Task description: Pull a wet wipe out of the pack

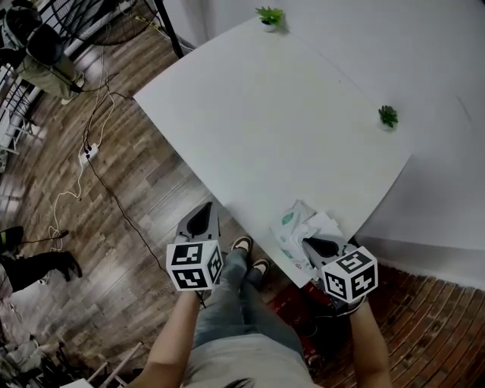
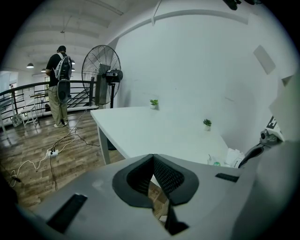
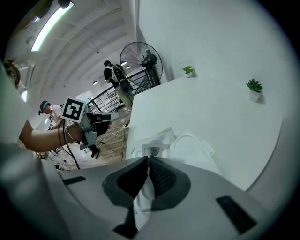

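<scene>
At the near corner of the white table (image 1: 250,114), the wet wipe pack (image 1: 297,227) lies close to the edge. The right gripper (image 1: 320,245) hangs directly over it. This is the relation that matters to us: the pack sits straight below and just ahead of the right jaws. Its round flip lid (image 3: 187,144) is thrown open to the right of the dispensing hole.

The right jaws are closed, tips meeting, and we see no sheet caught between them. The right gripper view is crowded there, so we cannot be sure whether the tips already touch the wrapper. To draw a wipe, we judge they would need to part, drop onto the hole, pinch, and lift up and away.

The left gripper (image 1: 202,218) is held off the table over the wooden floor, well apart from the pack and to its left. Its jaws are pressed together on nothing. It is the farther tool, though it could come across to steady the pack.

Nothing on the table blocks the way. Two small potted plants (image 1: 269,15) (image 1: 388,116) stand far off along the back edges. Beyond the table, a standing fan (image 2: 101,72) and a person at the railing (image 2: 60,84) are clear of the work.
</scene>
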A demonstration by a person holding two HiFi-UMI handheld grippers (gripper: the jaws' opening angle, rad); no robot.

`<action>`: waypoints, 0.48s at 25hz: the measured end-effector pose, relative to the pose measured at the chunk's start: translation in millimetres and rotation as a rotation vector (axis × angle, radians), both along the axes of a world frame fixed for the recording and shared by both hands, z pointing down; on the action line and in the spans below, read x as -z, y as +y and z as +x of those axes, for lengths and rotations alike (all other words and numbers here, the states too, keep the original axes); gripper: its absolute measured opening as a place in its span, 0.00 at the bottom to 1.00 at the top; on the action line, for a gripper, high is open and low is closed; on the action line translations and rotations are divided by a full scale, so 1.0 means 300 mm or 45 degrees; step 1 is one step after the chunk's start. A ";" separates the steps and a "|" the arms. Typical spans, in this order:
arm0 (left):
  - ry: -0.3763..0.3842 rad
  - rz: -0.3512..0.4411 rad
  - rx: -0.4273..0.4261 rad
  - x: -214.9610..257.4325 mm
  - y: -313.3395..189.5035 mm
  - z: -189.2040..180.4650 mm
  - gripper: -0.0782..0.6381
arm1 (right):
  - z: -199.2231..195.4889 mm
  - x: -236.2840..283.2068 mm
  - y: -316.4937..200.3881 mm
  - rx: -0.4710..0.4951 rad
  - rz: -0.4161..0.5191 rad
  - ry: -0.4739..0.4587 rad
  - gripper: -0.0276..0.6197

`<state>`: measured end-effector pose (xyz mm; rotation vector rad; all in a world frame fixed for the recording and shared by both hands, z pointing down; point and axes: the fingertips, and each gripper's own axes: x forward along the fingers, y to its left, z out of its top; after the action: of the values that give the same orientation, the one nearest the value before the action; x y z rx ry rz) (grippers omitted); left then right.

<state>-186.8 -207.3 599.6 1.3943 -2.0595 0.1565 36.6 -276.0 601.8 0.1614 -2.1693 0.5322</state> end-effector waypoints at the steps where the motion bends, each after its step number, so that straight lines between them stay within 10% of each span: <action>1: -0.001 0.001 0.000 0.003 0.000 -0.003 0.11 | -0.002 0.002 0.000 -0.001 0.000 0.000 0.06; 12: -0.030 0.015 -0.045 0.039 -0.019 0.006 0.11 | 0.003 0.017 0.004 -0.034 0.023 -0.015 0.05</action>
<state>-185.1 -212.9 587.8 1.4431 -2.0590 0.1764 37.6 -274.8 596.6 0.1978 -2.1864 0.5303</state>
